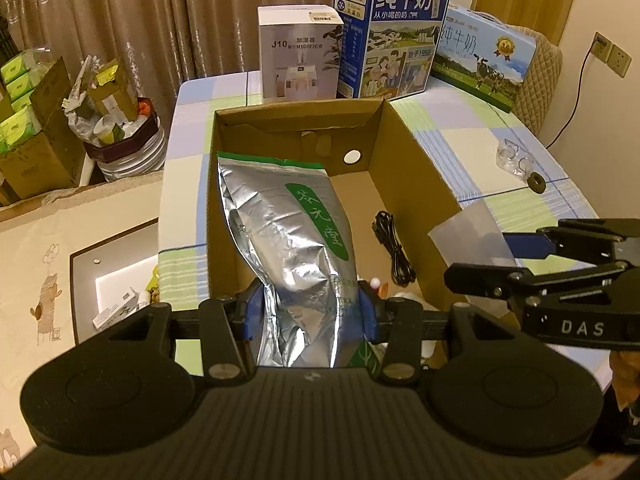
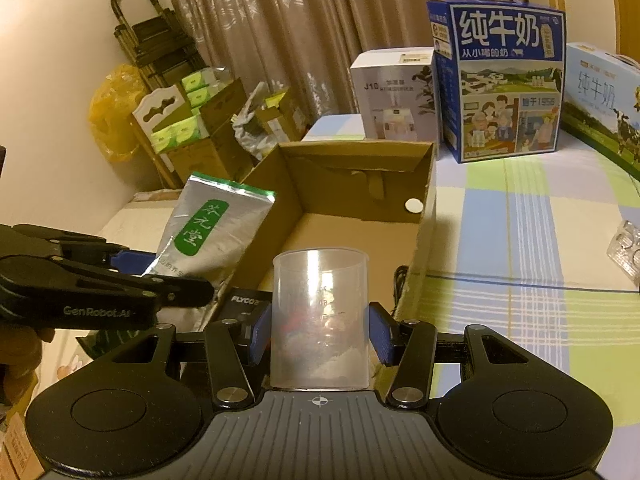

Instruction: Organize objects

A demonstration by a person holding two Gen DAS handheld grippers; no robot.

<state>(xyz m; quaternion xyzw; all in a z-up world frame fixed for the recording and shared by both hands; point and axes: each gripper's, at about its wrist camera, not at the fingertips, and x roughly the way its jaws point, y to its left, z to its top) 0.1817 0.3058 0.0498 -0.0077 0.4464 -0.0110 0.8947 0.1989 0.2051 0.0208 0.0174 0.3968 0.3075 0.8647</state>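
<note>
Your left gripper (image 1: 311, 314) clamps a crinkled silver foil pouch (image 1: 286, 240) over the open cardboard box (image 1: 404, 148); your right gripper (image 2: 320, 330) pinches a clear plastic cup (image 2: 320, 312) at the box's 6 o'clock rim; checked tablecloth (image 2: 520, 240) beneath, curtains (image 2: 260, 20) at 12.

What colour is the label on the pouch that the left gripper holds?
Green, on a silver foil pouch; the left wrist view shows it best.
</note>
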